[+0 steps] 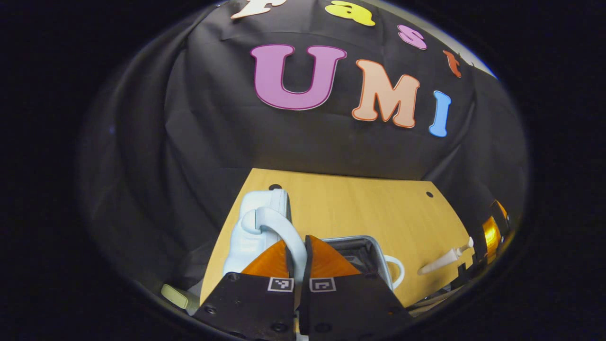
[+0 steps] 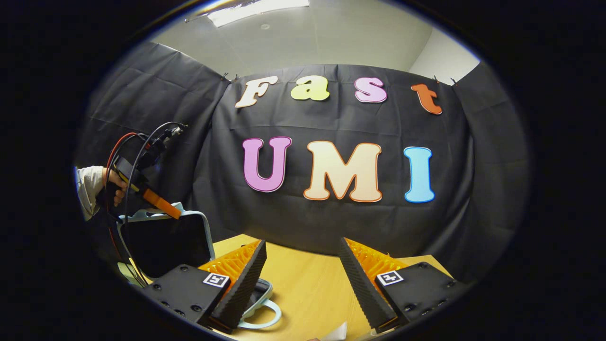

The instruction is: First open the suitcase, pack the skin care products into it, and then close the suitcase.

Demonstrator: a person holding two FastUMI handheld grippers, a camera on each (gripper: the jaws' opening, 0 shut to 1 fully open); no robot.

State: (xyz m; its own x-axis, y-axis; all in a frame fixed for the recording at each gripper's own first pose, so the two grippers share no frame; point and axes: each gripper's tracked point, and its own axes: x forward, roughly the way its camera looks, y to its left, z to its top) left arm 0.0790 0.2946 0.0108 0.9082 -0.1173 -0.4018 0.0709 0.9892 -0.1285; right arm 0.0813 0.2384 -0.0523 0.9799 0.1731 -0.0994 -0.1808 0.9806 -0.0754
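A recording booth: black cloth wall (image 2: 331, 227) behind a light wooden table (image 2: 307, 289), under an office-style ceiling light panel (image 2: 258, 10).

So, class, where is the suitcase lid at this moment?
In the right gripper view the suitcase lid stands raised at the far left of the wooden table, with the left hand-held gripper at its top edge.

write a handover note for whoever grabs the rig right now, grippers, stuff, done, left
Left gripper: shut on the suitcase lid's handle, holding the lid raised.
Right gripper: open, holding nothing, above the table.
Suitcase: open at the table's left side; base lies flat.
A cream tube lies on the table right of the base.
Done: suitcase opened.
Left: pack the skin care products, close the lid.
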